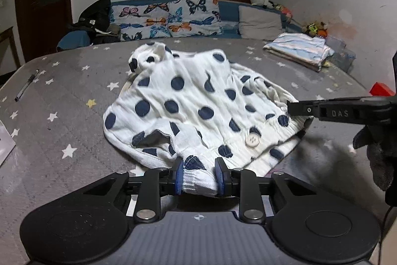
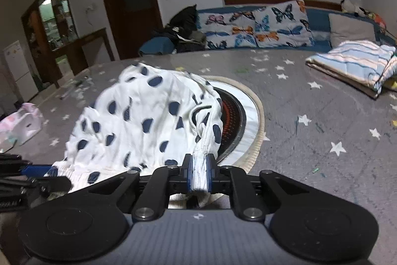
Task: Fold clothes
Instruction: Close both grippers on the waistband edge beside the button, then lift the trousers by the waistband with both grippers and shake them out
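Note:
A white garment with navy polka dots [image 1: 188,106] lies crumpled on the grey star-print table cover [image 1: 62,121]. My left gripper [image 1: 199,176] is shut on its near waistband edge. My right gripper [image 2: 199,174] is shut on a bunched white hem of the same polka-dot garment [image 2: 139,116] and holds it slightly raised. The right gripper also shows in the left wrist view [image 1: 295,109] at the garment's right edge. A white button [image 1: 252,140] shows near the waistband.
A folded striped cloth [image 1: 300,51] lies at the far right, also in the right wrist view [image 2: 357,63]. A round heater opening [image 2: 235,121] sits in the table under the garment. A pen [image 1: 26,88] lies at the left. Butterfly pillows [image 1: 171,19] line the sofa behind.

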The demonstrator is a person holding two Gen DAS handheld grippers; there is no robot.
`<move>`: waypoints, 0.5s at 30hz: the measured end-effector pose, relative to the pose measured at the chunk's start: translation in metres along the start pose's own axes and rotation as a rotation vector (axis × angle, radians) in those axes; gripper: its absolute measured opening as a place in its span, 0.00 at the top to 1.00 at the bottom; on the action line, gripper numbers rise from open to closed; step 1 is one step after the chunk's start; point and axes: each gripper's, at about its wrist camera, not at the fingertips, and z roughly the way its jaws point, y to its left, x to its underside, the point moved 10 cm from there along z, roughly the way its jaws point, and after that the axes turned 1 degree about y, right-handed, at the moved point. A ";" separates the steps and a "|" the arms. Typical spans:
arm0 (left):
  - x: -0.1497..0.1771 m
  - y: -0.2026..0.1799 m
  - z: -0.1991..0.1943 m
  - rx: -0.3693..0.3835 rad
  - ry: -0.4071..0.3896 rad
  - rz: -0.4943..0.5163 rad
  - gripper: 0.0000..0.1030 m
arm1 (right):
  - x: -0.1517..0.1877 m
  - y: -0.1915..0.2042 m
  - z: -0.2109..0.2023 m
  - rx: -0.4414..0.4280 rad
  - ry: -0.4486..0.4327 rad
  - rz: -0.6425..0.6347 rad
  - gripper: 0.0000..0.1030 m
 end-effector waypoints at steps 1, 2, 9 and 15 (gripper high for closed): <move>-0.001 0.000 -0.005 0.009 -0.004 0.003 0.73 | 0.000 0.002 -0.006 -0.010 -0.005 -0.005 0.91; -0.001 0.000 -0.011 0.022 -0.007 0.005 0.73 | 0.001 0.005 -0.013 -0.019 -0.009 -0.010 0.91; 0.013 -0.008 -0.050 0.151 0.008 0.017 0.74 | 0.020 0.022 -0.065 -0.088 0.000 -0.045 0.91; 0.034 -0.021 -0.072 0.241 0.054 0.057 0.75 | 0.050 0.041 -0.099 -0.140 0.074 -0.099 0.91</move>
